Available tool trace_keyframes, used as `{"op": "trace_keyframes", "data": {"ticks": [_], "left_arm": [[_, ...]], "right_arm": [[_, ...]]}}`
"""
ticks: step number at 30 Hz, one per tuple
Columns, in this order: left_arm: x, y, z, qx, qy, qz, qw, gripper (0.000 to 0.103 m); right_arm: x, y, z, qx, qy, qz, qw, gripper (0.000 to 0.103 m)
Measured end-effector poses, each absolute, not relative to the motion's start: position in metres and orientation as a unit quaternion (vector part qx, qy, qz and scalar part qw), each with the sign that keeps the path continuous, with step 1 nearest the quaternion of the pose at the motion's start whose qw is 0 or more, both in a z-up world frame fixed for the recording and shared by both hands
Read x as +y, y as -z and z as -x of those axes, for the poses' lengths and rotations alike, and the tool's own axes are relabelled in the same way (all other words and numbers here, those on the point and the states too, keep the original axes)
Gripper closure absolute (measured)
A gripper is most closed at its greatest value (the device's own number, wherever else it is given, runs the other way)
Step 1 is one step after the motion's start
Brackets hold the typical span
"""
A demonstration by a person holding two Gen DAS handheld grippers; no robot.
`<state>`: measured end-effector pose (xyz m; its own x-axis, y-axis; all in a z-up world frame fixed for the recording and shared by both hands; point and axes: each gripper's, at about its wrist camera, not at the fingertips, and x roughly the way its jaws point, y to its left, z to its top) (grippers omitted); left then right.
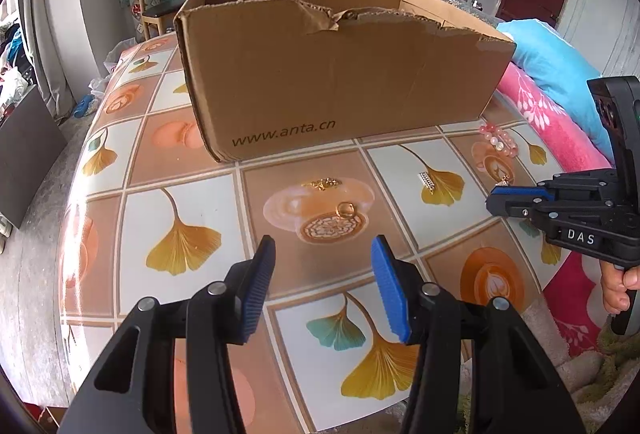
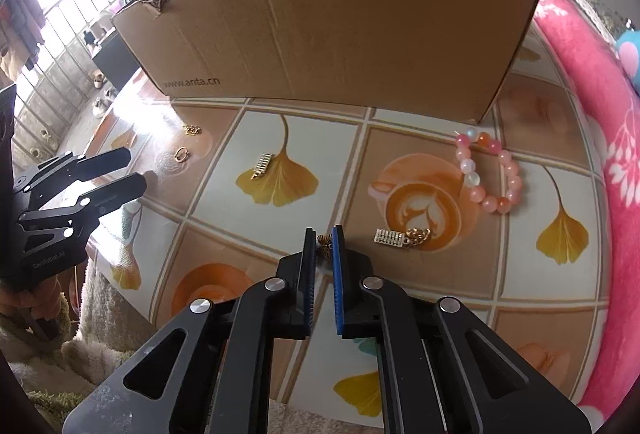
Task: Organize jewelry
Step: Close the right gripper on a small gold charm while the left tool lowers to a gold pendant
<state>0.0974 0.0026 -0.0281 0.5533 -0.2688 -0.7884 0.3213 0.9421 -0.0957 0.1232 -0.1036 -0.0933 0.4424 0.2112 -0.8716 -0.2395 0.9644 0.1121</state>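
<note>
Gold was the small earring [image 2: 325,241] the right gripper [image 2: 322,234] pinched low on the bench [image 2: 400,121] (left gripper [image 1: 323,246] gaping, empty), while bead bracelet [image 2: 490,173], clips and ring lay outside the cardboard box [image 2: 320,33].

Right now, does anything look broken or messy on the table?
Yes. The cardboard box has a ragged, torn top edge where its flap was ripped off. The jewelry lies loose on the tablecloth instead of in the box: a pink bead bracelet, a gold ring and small gold pieces.
</note>
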Motion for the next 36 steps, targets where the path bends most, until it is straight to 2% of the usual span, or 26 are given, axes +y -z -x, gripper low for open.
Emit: {"op": "trace_keyframes", "data": {"ticks": [11, 18, 28, 33, 34, 36], "left_arm": [[-0.010, 0.027, -0.108, 0.425, 0.189, -0.031, 0.885, 0.056], [-0.016, 0.033, -0.121, 0.434, 0.192, -0.032, 0.880, 0.082], [-0.025, 0.041, -0.123, 0.440, 0.190, -0.063, 0.876, 0.084], [-0.028, 0.042, -0.122, 0.432, 0.182, -0.084, 0.879, 0.093], [-0.027, 0.042, -0.122, 0.433, 0.182, -0.081, 0.879, 0.093], [-0.026, 0.042, -0.123, 0.432, 0.183, -0.077, 0.880, 0.094]], "right_arm": [[-0.088, 0.100, -0.123, 0.509, -0.153, -0.011, 0.847, 0.098], [-0.088, 0.102, -0.124, 0.509, -0.158, -0.022, 0.846, 0.098], [-0.100, 0.098, -0.121, 0.507, -0.161, -0.027, 0.846, 0.098], [-0.100, 0.097, -0.120, 0.507, -0.163, -0.022, 0.846, 0.098], [-0.101, 0.096, -0.121, 0.508, -0.166, -0.025, 0.845, 0.097], [-0.104, 0.094, -0.119, 0.509, -0.170, -0.033, 0.843, 0.088]]}}
